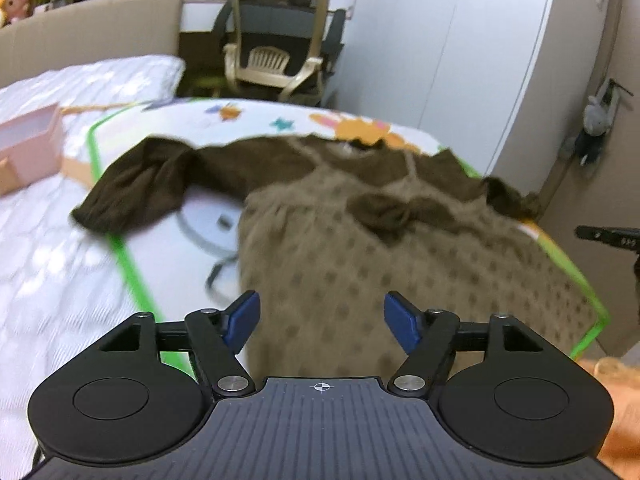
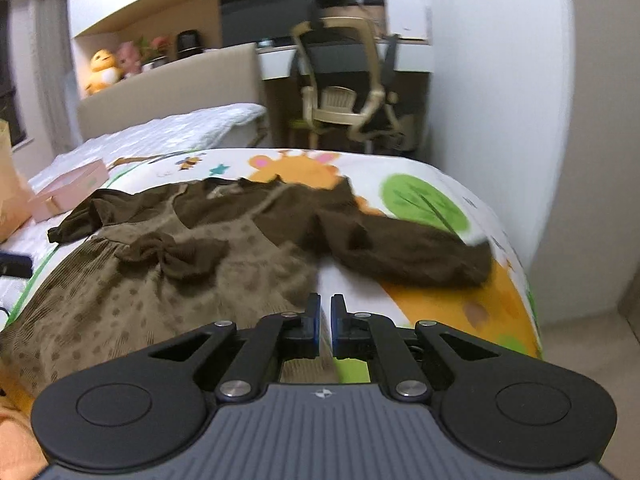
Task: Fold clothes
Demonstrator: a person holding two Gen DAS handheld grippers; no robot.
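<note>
A child's brown dress (image 1: 360, 248) lies spread flat on a cartoon play mat (image 1: 168, 264) on the bed. It has a tan dotted skirt, a dark brown top, a dark bow (image 1: 396, 212) and two dark sleeves. It also shows in the right wrist view (image 2: 168, 276), with one sleeve (image 2: 412, 256) stretched to the right. My left gripper (image 1: 322, 322) is open and empty above the skirt's near hem. My right gripper (image 2: 325, 320) is almost shut with nothing between its pads, just above the mat at the skirt's right edge.
A pink box (image 1: 28, 140) sits on the white bedspread (image 1: 52, 280) left of the mat. An office chair (image 1: 276, 40) and desk stand beyond the bed. A white wardrobe (image 1: 460, 48) is on the right. Orange cloth (image 1: 616, 408) is at the near edge.
</note>
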